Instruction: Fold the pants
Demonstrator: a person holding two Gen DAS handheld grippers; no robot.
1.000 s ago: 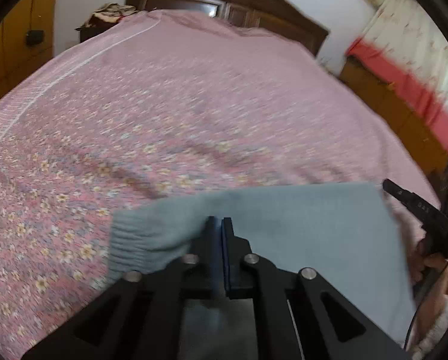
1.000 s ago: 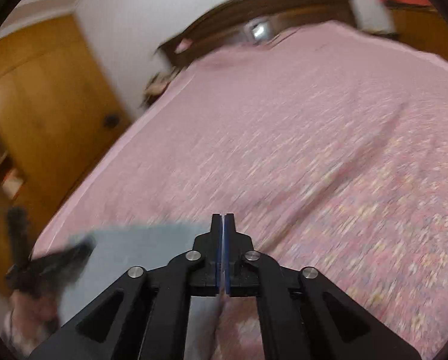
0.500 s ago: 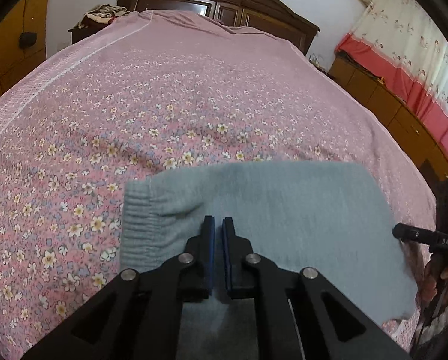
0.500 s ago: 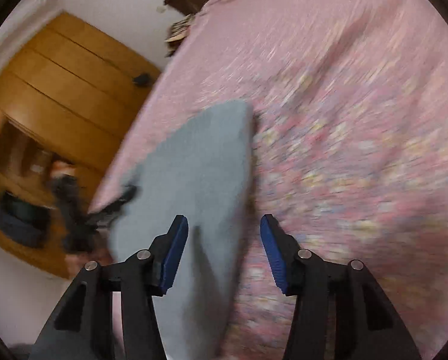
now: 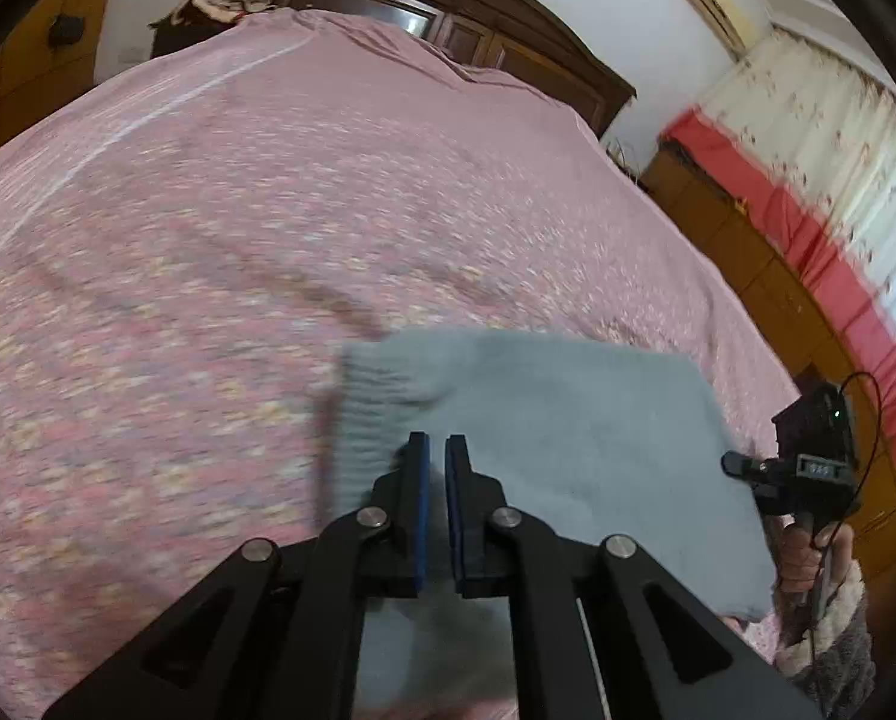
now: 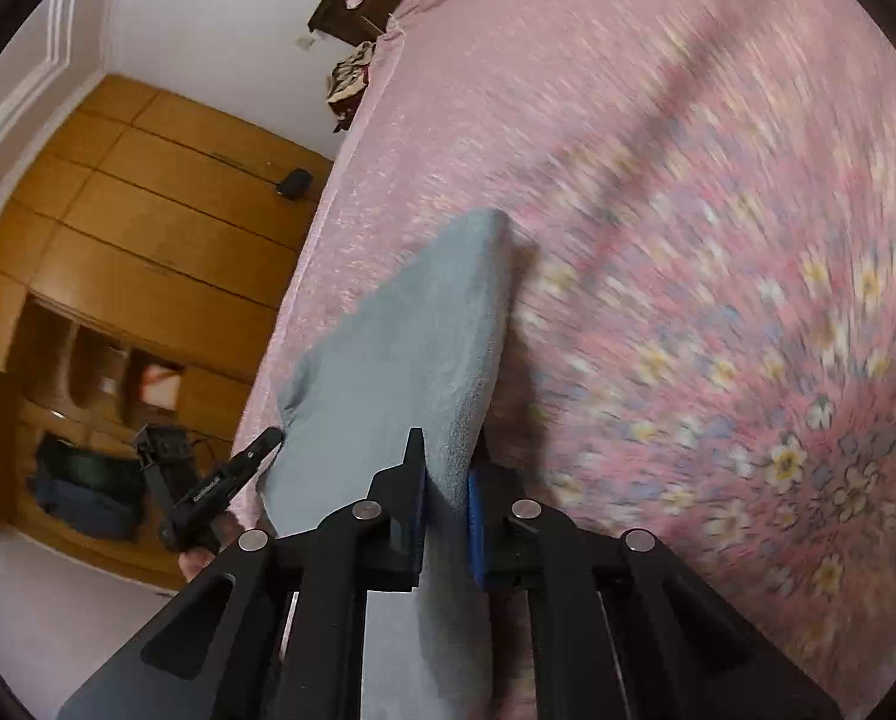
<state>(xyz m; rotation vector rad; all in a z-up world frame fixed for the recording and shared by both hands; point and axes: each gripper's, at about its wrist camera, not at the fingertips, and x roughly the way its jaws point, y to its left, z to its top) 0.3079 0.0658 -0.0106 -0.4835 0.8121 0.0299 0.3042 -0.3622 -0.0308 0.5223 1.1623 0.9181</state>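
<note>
Grey knit pants (image 5: 568,438), folded to a panel, hang just over the pink floral bed (image 5: 267,210). My left gripper (image 5: 437,450) is shut on the fabric next to the ribbed waistband (image 5: 369,414). At the panel's opposite edge my right gripper (image 6: 444,456) has its jaws closing, and the pants (image 6: 399,348) sit pinched between the blue pads. Each gripper shows in the other's view: the right gripper (image 5: 733,463) at the far right, the left gripper (image 6: 270,438) at the lower left.
A dark wooden headboard (image 5: 448,6) closes the far end of the bed. A wooden wardrobe (image 6: 147,210) stands on one side, a low wooden cabinet (image 5: 748,276) under a red-and-white curtain (image 5: 838,180) on the other. A hand (image 5: 802,558) holds the right gripper's grip.
The right gripper opened wide, rolled, then closed onto the pants' edge. The left gripper kept its grip and swung sideways over the bed, carrying the pants.
</note>
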